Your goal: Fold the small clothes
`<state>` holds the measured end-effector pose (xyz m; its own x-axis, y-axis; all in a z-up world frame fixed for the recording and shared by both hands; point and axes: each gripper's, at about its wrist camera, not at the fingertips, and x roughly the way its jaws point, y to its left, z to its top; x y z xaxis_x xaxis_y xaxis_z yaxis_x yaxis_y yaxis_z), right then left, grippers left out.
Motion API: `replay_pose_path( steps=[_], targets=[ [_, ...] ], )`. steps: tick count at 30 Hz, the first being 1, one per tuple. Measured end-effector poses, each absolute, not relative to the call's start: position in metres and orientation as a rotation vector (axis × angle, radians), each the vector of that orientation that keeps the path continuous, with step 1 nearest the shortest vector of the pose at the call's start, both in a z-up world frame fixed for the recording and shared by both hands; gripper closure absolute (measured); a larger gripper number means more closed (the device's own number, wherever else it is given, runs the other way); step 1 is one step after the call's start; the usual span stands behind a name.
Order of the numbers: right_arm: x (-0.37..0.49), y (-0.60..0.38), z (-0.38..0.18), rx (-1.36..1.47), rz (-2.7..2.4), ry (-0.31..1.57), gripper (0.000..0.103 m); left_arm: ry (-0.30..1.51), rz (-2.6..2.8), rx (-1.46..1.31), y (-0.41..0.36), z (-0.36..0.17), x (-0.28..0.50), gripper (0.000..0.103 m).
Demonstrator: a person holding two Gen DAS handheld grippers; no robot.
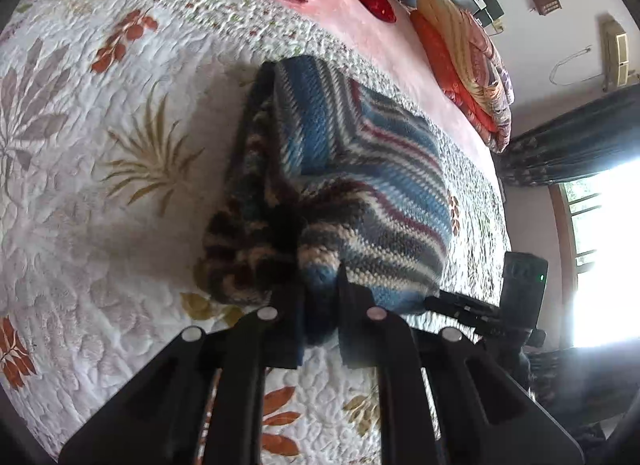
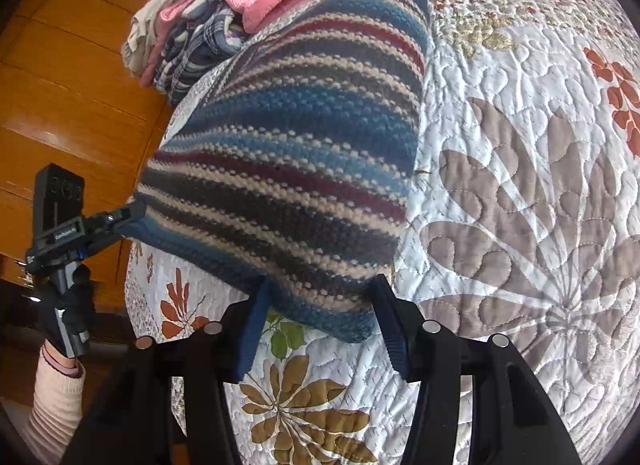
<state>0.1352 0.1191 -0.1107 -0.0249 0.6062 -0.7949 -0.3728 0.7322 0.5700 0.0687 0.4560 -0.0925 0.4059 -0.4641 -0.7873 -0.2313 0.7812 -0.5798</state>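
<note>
A striped knit sweater (image 1: 360,169) in blue, cream, grey and maroon lies partly folded on the quilted bed. My left gripper (image 1: 318,305) is shut on a bunched lower edge of it, the knit squeezed between both fingers. In the right wrist view the same sweater (image 2: 288,153) fills the middle, and its near hem sits between the fingers of my right gripper (image 2: 320,297), which press on a thick fold. The left gripper (image 2: 120,217) shows at that view's left, touching the sweater's other corner. The right gripper (image 1: 460,305) appears beside the sweater in the left wrist view.
A floral quilt (image 2: 520,185) covers the bed. A pile of pink and plaid clothes (image 2: 208,5) lies at the far end. An orange rolled blanket (image 1: 464,65) sits by the wall. A wooden wardrobe (image 2: 60,85) stands beside the bed, and a person's sleeve (image 2: 56,393) holds the left gripper.
</note>
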Motion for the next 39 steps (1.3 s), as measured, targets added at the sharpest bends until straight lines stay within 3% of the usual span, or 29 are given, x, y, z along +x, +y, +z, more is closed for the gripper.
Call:
replay_pose_path(
  steps=[6, 10, 12, 17, 25, 27, 28, 30, 35, 39],
  targets=[
    [0.137, 0.121, -0.123, 0.217, 0.778, 1.424, 0.050, 1.230, -0.128, -0.704, 0.462, -0.141, 0.065, 0.093],
    [0.139, 0.119, -0.142, 0.242, 0.767, 1.452, 0.057, 1.234, -0.121, -0.679, 0.456, -0.148, 0.067, 0.089],
    [0.138, 0.118, -0.142, 0.241, 0.775, 1.447, 0.057, 1.237, -0.131, -0.680, 0.454, -0.141, 0.066, 0.085],
    [0.136, 0.119, -0.133, 0.196, 0.785, 1.425, 0.056, 1.175, -0.126, -0.708, 0.468, -0.108, 0.066, 0.060],
    [0.135, 0.123, -0.134, 0.192, 0.790, 1.420, 0.053, 1.164, -0.049, -0.718, 0.481, -0.107, 0.116, 0.052],
    [0.135, 0.123, -0.135, 0.190, 0.792, 1.420, 0.053, 1.191, -0.025, -0.747, 0.476, -0.121, 0.130, 0.052],
    [0.135, 0.123, -0.135, 0.188, 0.792, 1.420, 0.053, 1.194, -0.013, -0.747, 0.477, -0.123, 0.133, 0.058],
    [0.135, 0.123, -0.135, 0.185, 0.795, 1.418, 0.053, 1.178, 0.002, -0.732, 0.477, -0.123, 0.140, 0.083],
    [0.134, 0.126, -0.138, 0.177, 0.799, 1.413, 0.053, 1.104, 0.010, -0.655, 0.478, -0.106, 0.134, 0.094],
    [0.133, 0.128, -0.138, 0.158, 0.794, 1.414, 0.053, 1.145, 0.029, -0.709, 0.494, -0.126, 0.129, 0.094]
  ],
)
